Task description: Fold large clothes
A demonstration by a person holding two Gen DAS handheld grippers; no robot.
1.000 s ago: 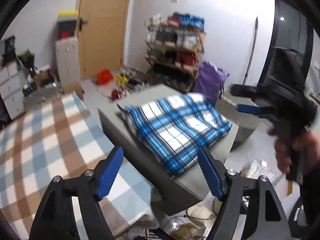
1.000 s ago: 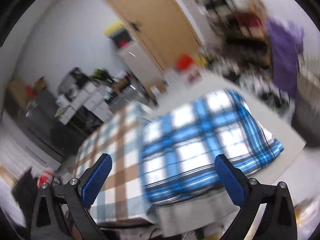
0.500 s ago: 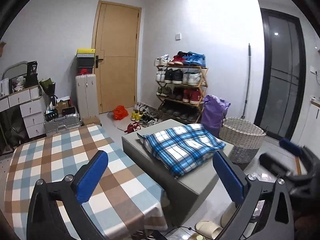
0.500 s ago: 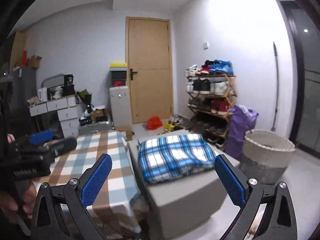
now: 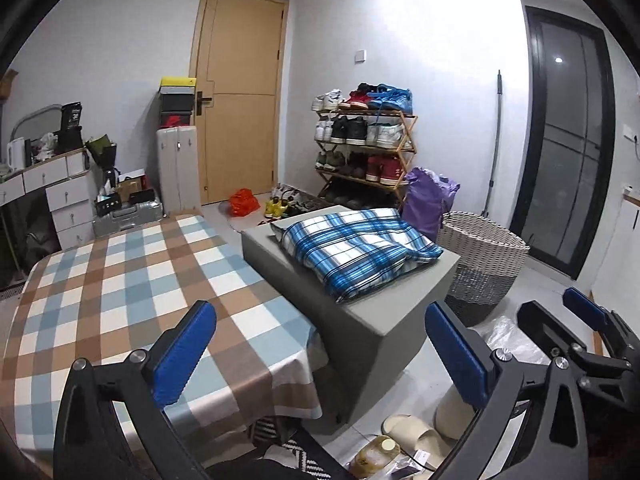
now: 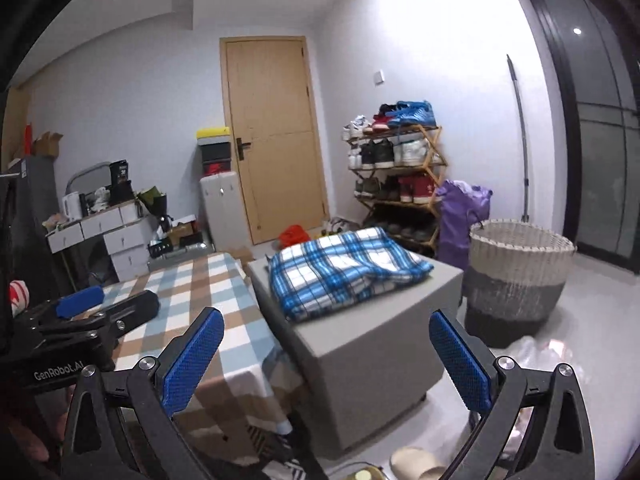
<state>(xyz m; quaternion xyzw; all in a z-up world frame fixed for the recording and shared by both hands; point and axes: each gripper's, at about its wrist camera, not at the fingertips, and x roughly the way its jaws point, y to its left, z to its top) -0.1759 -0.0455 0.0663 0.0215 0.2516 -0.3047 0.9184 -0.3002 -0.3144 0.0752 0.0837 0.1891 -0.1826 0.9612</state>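
While both tongs (image 5: 320, 354) (image 6: 326, 354) gape empty, the folded plaid cloth (image 5: 356, 250) (soft, rumpled) rests on a boxy grey ottoman (image 5: 372, 320).

One folded plaid garment (image 5: 356, 254), one grey ottoman (image 5: 372, 320), one checkered table (image 5: 132, 280), one woven basket (image 5: 480, 256).

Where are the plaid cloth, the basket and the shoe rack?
Plaid cloth (image 5: 356, 250), left wrist view, middle of its top.
Basket (image 6: 520, 264), right wrist view, woven front wall.
Shoe rack (image 5: 412, 148), left wrist view, right wooden leg.
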